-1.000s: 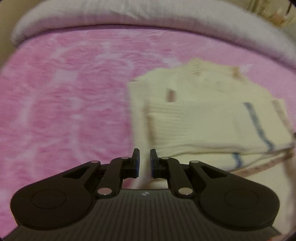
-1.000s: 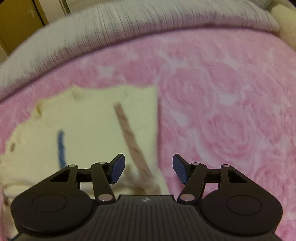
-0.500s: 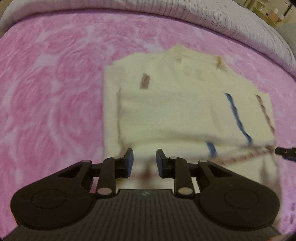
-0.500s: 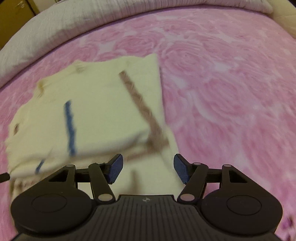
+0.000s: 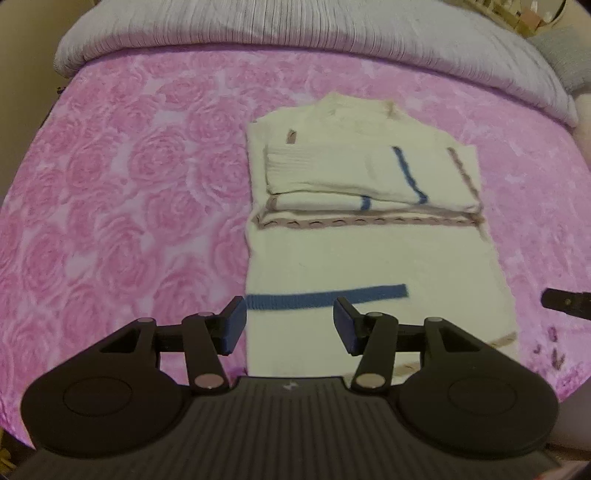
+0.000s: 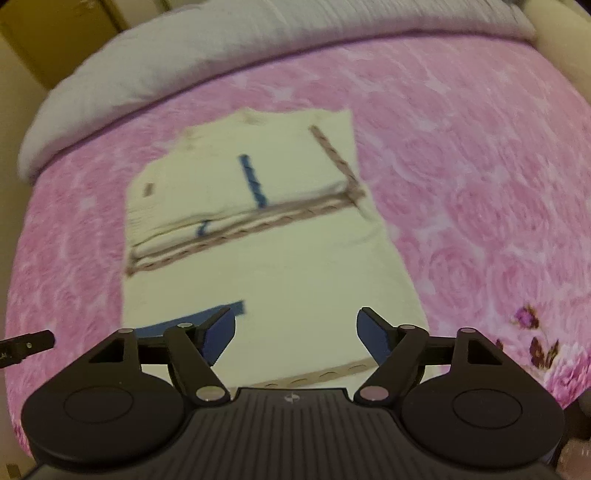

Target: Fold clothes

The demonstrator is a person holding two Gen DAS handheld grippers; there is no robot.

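A cream knitted sweater (image 5: pixel 369 254) with blue and brown stripes lies flat on the pink bed cover; its sleeves are folded across the upper body. The right wrist view shows the same sweater (image 6: pixel 266 258). My left gripper (image 5: pixel 290 326) hovers open above the sweater's near left hem, holding nothing. My right gripper (image 6: pixel 295 334) is open over the near right hem, also with nothing between its fingers. A tip of the right gripper (image 5: pixel 565 301) shows at the right edge of the left wrist view, and a tip of the left gripper (image 6: pixel 26 343) at the left edge of the right wrist view.
A pink rose-patterned blanket (image 5: pixel 129 206) covers the bed around the sweater. A grey quilt (image 5: pixel 295 29) is bunched along the far edge of the bed. A dark floral print (image 6: pixel 532 332) marks the blanket at the near right.
Both grippers have pulled back toward the near edge, so the sweater's lower half now shows. The left gripper, nearly shut a second ago, has opened wide. The right gripper has stayed open.
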